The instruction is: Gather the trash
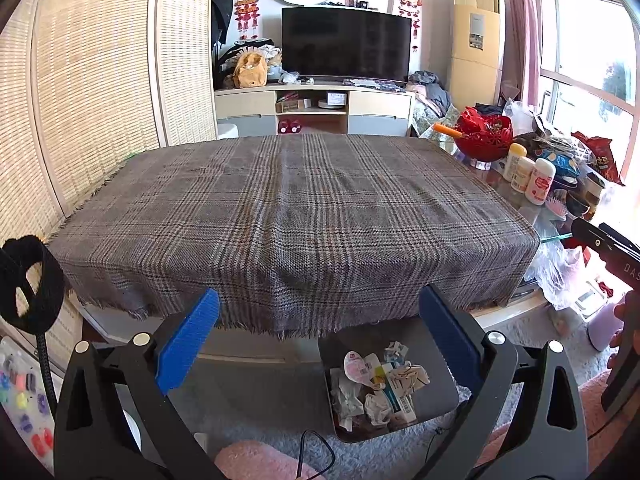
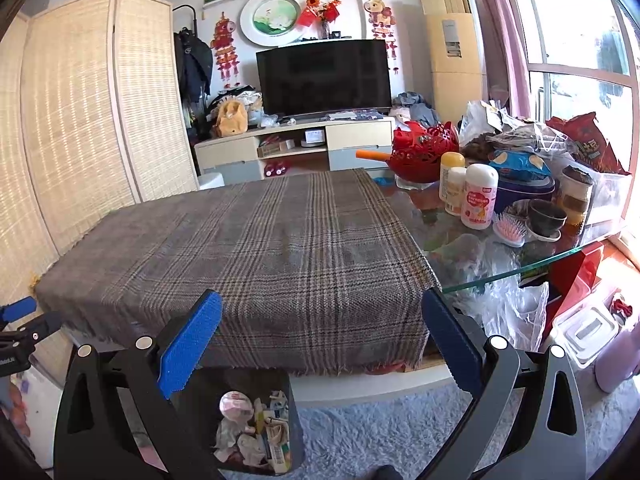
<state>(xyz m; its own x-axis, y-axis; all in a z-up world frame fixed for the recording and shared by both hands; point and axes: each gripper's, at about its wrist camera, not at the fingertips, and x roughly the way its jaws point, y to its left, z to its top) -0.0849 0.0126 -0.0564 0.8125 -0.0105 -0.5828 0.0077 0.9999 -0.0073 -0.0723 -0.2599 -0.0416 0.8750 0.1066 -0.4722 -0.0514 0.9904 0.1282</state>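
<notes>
A dark grey bin (image 1: 436, 364) stands on the floor under the table's near edge, holding crumpled paper, wrappers and small cartons (image 1: 380, 388). The right wrist view shows the same bin (image 2: 296, 420) and its trash (image 2: 252, 436) low in the frame. My left gripper (image 1: 320, 344) is open, blue pads wide apart, above the bin with nothing between them. My right gripper (image 2: 322, 344) is open too and holds nothing. The plaid cloth (image 1: 288, 216) on the table (image 2: 520, 268) carries no loose trash.
The table's glass right end is crowded: a red basket (image 2: 420, 152), bottles (image 2: 478, 196), a pink hairbrush (image 2: 508, 230), bowls, snack bags. Plastic bags and boxes (image 2: 588, 328) sit below it. A woven screen (image 1: 80, 100) closes the left; a TV (image 1: 346, 48) is behind.
</notes>
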